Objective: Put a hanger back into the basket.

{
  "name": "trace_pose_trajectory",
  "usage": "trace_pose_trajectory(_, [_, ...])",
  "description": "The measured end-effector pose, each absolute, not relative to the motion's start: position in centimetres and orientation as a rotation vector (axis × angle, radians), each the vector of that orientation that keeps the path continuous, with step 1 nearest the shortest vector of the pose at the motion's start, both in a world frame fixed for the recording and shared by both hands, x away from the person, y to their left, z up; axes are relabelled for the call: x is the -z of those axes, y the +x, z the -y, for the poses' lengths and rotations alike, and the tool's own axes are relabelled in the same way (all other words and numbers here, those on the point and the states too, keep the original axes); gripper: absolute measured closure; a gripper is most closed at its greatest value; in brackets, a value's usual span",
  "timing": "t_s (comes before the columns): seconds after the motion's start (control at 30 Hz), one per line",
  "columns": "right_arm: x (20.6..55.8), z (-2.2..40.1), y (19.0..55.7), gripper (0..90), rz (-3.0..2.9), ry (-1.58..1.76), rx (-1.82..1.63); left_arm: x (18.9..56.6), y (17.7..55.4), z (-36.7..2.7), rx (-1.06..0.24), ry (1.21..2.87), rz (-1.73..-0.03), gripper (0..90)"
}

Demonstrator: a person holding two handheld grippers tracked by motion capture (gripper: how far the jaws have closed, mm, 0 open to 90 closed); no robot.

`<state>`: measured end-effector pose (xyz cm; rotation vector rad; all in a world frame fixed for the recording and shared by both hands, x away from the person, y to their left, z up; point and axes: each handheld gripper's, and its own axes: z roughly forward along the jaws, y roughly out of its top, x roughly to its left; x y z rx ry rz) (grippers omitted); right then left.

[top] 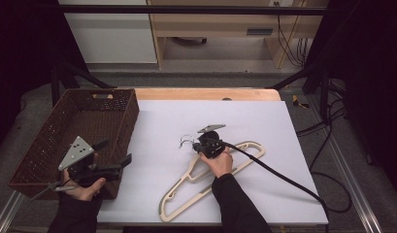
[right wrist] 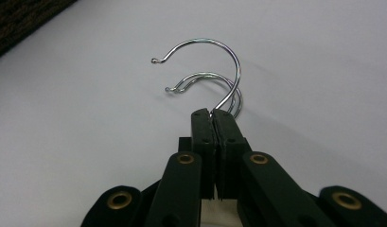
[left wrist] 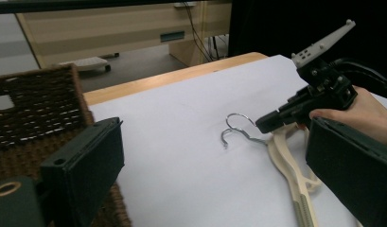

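Two cream plastic hangers (top: 247, 154) lie overlapped on the white table top (top: 264, 116), their metal hooks (top: 186, 141) pointing left toward the basket. My right gripper (right wrist: 213, 116) is shut on the wire shank of the upper hook (right wrist: 215, 52); the lower hook (right wrist: 200, 78) curves just beneath it, and I cannot tell whether it is pinched too. In the left gripper view the right gripper (left wrist: 269, 124) sits at the neck of the hangers (left wrist: 290, 165). My left gripper (top: 113, 152) is held open beside the basket's near right corner, with nothing between its jaws.
A dark brown woven basket (top: 41, 150) stands at the table's left edge. The right gripper's black cable (top: 283, 177) trails across the table to the right. A wooden strip (top: 206, 93) borders the far edge, with furniture behind it.
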<state>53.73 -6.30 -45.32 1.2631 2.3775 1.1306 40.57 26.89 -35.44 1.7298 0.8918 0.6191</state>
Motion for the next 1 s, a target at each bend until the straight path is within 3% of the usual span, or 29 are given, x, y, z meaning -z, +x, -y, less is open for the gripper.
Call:
trace_pose_trajectory(0.57, [43.0, 7.0, 51.6, 88.9, -2.348, 1.133, -1.201, 38.7, 42.2, -19.2, -0.469, 1.910, -0.827, 8.9])
trace_pose_trajectory(0.87, [42.0, 7.7, 50.8, 88.9, -2.350, 1.091, -1.238, 41.4, 44.1, -14.7, -0.343, 2.030, -0.814, 18.9])
trace_pose_trajectory(0.97, [41.9, 8.0, 50.6, 88.9, -2.342, 1.100, -1.266, 41.7, 44.4, -13.9, -0.323, 2.047, -0.812, 24.0])
trace_pose_trajectory(1.0, [41.9, 8.2, 50.5, 88.9, -2.334, 1.096, -1.283, 42.0, 44.6, -13.4, -0.298, 2.051, -0.817, 29.5])
